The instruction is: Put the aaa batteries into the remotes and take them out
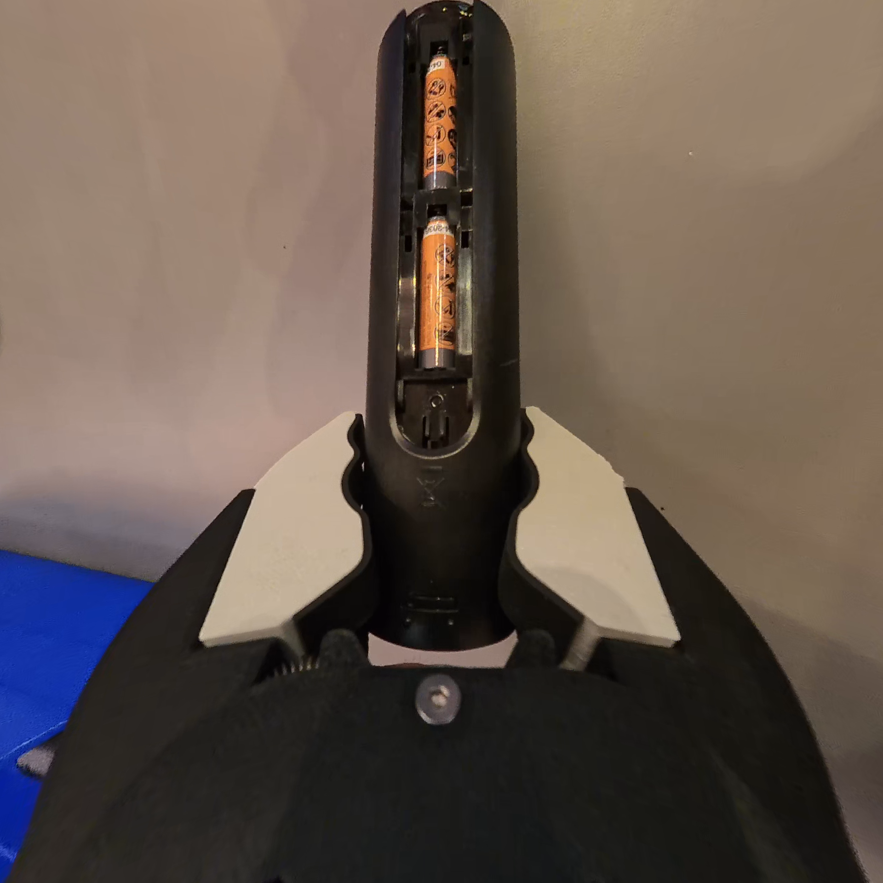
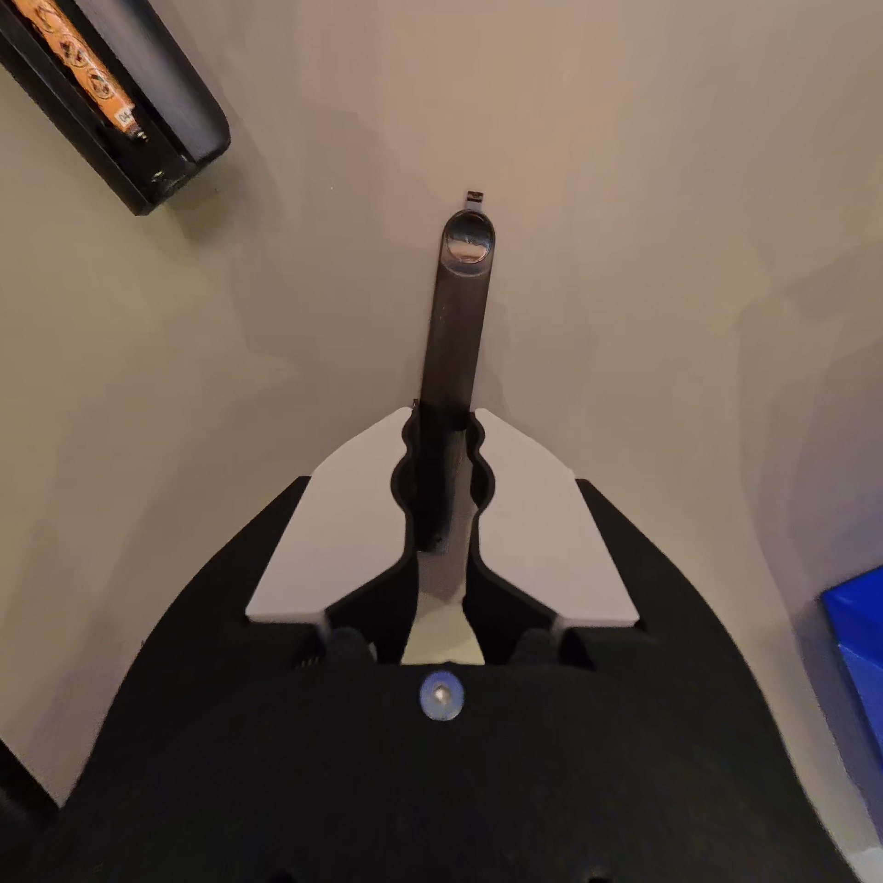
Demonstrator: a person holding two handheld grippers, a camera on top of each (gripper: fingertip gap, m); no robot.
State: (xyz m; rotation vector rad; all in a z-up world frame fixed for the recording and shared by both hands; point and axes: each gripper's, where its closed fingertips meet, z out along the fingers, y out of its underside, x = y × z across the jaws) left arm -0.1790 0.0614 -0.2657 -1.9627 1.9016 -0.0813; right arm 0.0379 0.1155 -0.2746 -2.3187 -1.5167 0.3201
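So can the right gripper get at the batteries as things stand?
Probably not: the right gripper is shut on the cover, so it has no free grip. The batteries lie exposed in the remote, with nothing over them.

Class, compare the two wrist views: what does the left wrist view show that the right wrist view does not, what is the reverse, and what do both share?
Only the left wrist view shows the left gripper shut on the black remote, both orange batteries, the far one and the near one, end to end in its open compartment.

Only the right wrist view shows the right gripper shut on the narrow black battery cover.

Both share the remote, seen partly with one battery at the right view's upper left, the pale table and something blue at the edge.
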